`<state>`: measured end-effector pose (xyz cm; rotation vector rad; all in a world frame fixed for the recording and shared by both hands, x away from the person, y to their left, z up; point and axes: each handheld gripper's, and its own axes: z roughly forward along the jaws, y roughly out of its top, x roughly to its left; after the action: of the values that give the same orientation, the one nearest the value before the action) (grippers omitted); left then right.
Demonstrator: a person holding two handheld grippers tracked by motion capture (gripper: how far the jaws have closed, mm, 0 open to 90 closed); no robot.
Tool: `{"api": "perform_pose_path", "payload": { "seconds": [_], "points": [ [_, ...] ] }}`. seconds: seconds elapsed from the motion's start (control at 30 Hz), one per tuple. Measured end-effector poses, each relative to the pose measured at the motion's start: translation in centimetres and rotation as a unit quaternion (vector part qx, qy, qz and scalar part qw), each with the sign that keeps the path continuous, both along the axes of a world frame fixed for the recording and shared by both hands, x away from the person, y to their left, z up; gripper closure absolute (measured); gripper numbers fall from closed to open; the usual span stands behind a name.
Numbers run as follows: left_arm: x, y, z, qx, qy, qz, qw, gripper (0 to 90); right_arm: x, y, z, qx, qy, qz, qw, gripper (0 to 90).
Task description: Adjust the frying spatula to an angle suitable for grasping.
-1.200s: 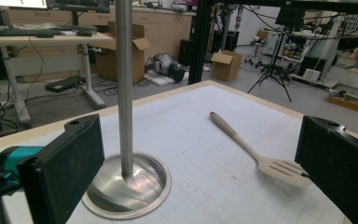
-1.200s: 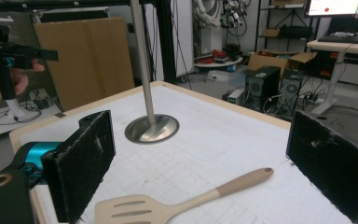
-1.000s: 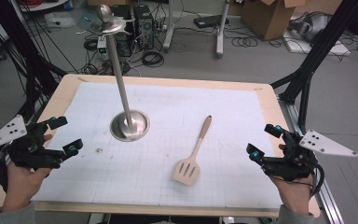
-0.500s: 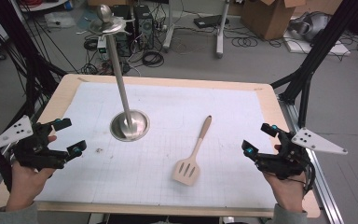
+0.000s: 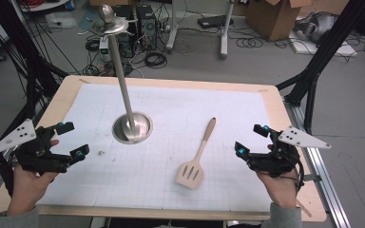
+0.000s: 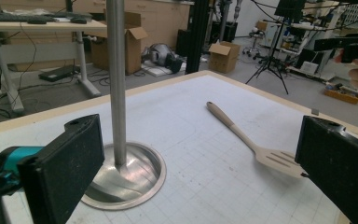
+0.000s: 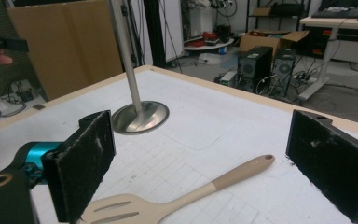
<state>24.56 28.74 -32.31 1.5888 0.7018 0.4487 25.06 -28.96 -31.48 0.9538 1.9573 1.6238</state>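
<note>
high view: slotted wooden spatula, round steel stand

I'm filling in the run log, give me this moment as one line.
left gripper: open, off the mat's left side | right gripper: open, right of wooden spatula | spatula: flat on mat, untouched | metal stand: upright
</note>
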Motion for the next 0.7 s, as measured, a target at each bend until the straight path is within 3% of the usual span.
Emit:
{"api": "perform_pose_path", "payload": {
  "seconds": [0.23,0.47,0.7],
  "points": [
    [0.0,0.1,-0.1,0.000,0.002,0.002,1.0000,1.7,0.7,1.0,-0.4,-0.015,0.006,0.010,0.9998,6.9],
    [0.0,-0.3,-0.3,0.016,0.007,0.002,0.9998,1.8,1.1,1.3,-0.7,-0.021,0.008,0.010,0.9997,7.0],
    [0.1,-0.5,-0.6,0.013,0.011,0.000,0.9999,1.8,1.4,1.4,-1.1,-0.018,0.007,0.014,0.9997,14.2]
  ]
}}
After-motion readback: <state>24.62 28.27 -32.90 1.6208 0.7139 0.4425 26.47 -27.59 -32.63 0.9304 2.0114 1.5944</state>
